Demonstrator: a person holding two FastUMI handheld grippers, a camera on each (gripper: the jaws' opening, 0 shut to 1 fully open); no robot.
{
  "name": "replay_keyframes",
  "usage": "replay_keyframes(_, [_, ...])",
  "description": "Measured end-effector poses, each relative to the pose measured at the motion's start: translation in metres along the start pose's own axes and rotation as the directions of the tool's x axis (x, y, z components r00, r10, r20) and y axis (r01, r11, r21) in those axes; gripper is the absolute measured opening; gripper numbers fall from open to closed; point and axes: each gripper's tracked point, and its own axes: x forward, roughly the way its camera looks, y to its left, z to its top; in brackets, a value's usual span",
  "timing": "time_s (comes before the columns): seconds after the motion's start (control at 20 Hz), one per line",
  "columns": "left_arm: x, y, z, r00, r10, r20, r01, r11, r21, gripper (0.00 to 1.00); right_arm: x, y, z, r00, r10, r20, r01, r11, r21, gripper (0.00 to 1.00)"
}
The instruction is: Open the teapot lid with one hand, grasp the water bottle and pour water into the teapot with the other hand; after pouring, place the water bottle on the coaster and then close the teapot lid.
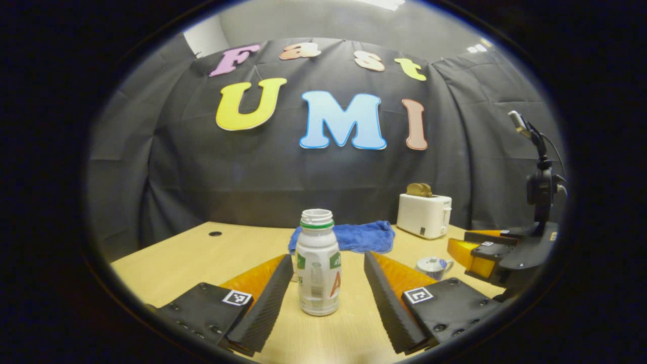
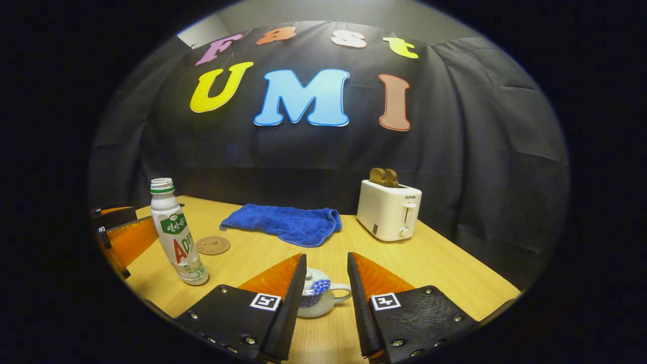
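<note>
White bottle (image 1: 318, 263) standing uncapped between the spread fingers of the left gripper (image 1: 327, 288), untouched. Right gripper (image 2: 326, 283) gaping around the teapot (image 2: 317, 298), right of the bottle, lid still on. Coaster (image 2: 213, 245) waiting behind the bottle. Nothing poured yet.

Water bottle (image 2: 174, 232) upright on the table (image 2: 445, 273), coaster (image 2: 213, 245) just beside it to the right, teapot (image 2: 318, 298) nearer the camera, cloth (image 2: 283, 222) behind, toaster (image 2: 388, 210) far right holding bread (image 2: 383, 176).
</note>
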Motion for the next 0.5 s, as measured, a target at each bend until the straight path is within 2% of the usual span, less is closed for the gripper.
replay_keyframes(0.25, [-0.001, 0.003, -0.004, 1.000, 0.005, -0.011, -0.005, 1.000, -0.010, 0.94, 0.014, 0.014, -0.012, 0.998, 0.037, -0.057, -0.037, 0.999, -0.008, 0.51])
replay_keyframes(0.5, [-0.003, 0.004, 0.000, 1.000, 0.004, -0.004, -0.004, 1.000, -0.004, 0.94, 0.023, 0.017, -0.024, 0.995, 0.043, -0.095, -0.042, 0.999, 0.008, 0.51])
